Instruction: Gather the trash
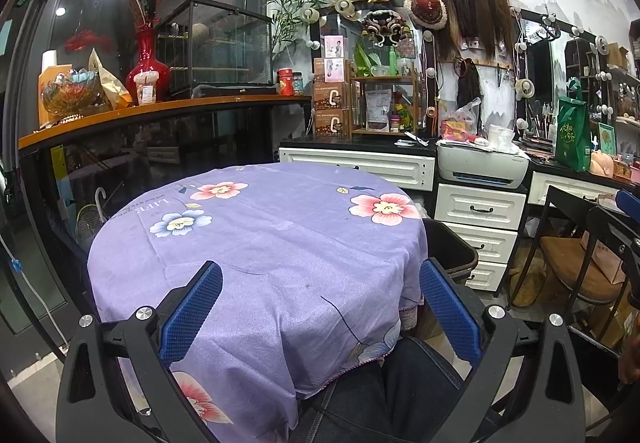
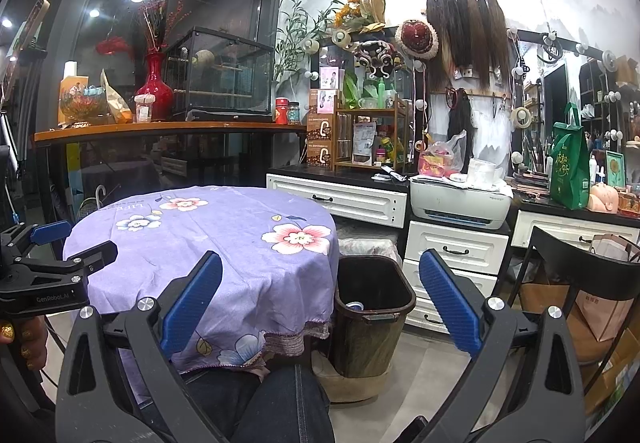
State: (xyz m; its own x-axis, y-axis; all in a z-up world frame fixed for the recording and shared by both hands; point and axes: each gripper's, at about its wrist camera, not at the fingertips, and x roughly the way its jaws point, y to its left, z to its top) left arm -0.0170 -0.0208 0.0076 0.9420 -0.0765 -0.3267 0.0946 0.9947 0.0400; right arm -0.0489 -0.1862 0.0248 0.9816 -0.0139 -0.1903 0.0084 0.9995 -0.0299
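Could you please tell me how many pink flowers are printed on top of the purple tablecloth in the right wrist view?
2 on top: one pink flower near the right edge by the trash bin, another toward the far side. Others may be hidden behind the right gripper.

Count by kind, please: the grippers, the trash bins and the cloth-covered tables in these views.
Grippers: 2 (left gripper, right gripper)
Trash bin: 1
Round table: 1
Total: 4

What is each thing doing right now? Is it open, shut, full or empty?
Left gripper: open, holding nothing.
Right gripper: open, holding nothing.
Trash bin: upright beside the table, no lid, something small inside.
Tablecloth: spread over the round table, nothing on it.
White drawers: shut.
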